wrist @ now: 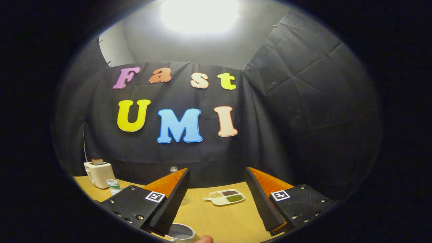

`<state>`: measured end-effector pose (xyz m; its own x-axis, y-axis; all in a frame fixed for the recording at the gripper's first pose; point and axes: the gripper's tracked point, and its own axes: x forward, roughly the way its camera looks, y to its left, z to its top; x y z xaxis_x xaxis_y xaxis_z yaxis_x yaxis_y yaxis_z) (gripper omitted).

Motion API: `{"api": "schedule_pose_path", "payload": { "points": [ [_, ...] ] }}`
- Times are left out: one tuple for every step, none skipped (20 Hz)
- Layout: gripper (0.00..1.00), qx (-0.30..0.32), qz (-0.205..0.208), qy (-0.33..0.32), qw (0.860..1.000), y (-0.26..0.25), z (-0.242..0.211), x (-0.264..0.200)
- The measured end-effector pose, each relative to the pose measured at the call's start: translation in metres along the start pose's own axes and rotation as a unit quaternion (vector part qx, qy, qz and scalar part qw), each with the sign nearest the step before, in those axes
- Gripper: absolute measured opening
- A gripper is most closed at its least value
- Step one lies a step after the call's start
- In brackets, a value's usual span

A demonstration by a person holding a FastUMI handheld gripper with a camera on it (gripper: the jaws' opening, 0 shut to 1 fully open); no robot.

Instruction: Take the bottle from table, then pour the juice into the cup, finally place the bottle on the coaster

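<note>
Gripper view: wooden table (216, 216) spans the bottom. Gripper (217, 175) fingers spread wide apart, nothing between them. Toaster (99, 173) sits at 9 o'clock off the fingers, by the wall. Divided snack tray (225, 197) lies between and just beyond the fingers. Cup (181, 233) at 6 o'clock, under the left finger. Bottle (113, 186), small capped, just beside the toaster at its 4 o'clock.

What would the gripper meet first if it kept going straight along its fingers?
The open gripper has bare table between its fingers, then the divided snack tray just ahead. Pointing fairly level, it may pass over the tray and reach the black cloth wall; depth is unclear.
</note>
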<state>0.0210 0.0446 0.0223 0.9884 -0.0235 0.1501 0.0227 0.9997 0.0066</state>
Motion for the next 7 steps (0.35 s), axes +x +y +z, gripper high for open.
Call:
{"api": "schedule_pose_path", "payload": {
  "points": [
    [0.98, -0.003, -0.002, 0.005, 1.000, -0.020, -0.013, 0.003],
    [0.98, -0.006, -0.004, 0.011, 1.000, -0.038, -0.028, 0.003],
    [0.98, -0.010, -0.004, 0.015, 1.000, -0.053, -0.042, 0.004],
    [0.98, -0.011, 0.004, 0.015, 1.000, -0.062, -0.053, 0.005],
    [0.98, -0.011, 0.021, 0.014, 1.000, -0.066, -0.066, 0.008],
    [0.98, -0.009, 0.047, 0.016, 0.999, -0.066, -0.077, 0.009],
    [0.98, -0.005, 0.069, 0.022, 0.997, -0.067, -0.092, 0.011]
  ]
}}
